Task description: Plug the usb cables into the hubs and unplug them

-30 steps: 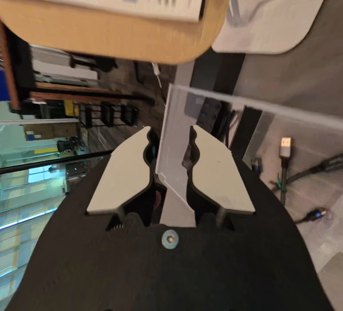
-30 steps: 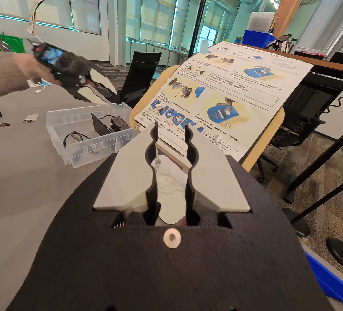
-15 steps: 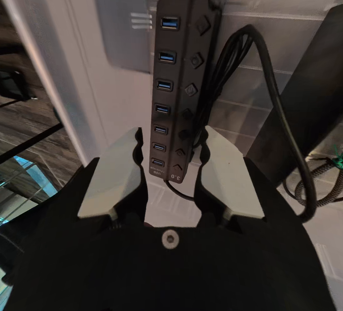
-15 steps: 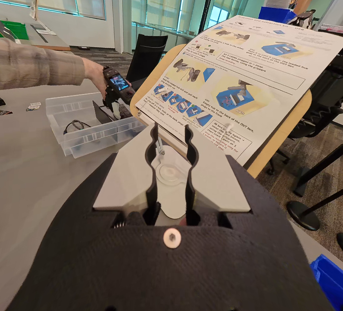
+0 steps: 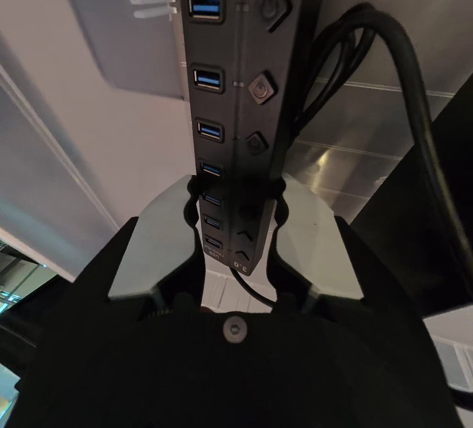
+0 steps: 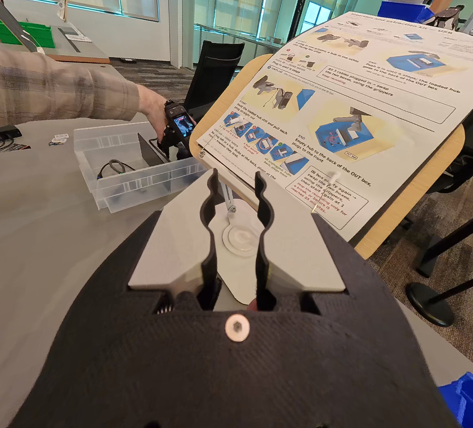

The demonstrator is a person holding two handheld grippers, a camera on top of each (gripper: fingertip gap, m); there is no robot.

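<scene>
Reaching down into the clear plastic bin [image 5: 76,134], the left tongs [image 5: 236,186] have their two pale fingers closed against the sides of the black USB hub [image 5: 230,109], gripping it near its lower end. This hub is a long, narrow bar with a column of blue-tongued ports down one side, all of them empty, and a column of diamond-shaped power buttons beside them. Its own black cable [image 5: 399,62] leaves the near end and loops in a bundle along the hub's right side. A black divider panel [image 5: 414,236] stands to the right of that bundle.

From the right wrist view, the bin [image 6: 133,180] sits on the grey surface [image 6: 46,224]; the divider [image 6: 149,152] splits it, and a braided cable [image 6: 115,165] lies coiled in the near compartment. The left tongs [image 6: 176,134] are in the far one. The right tongs [image 6: 236,179] hang partly open and hold nothing, above the white base [image 6: 238,249] of a stand carrying a printed instruction sheet [image 6: 345,114]
</scene>
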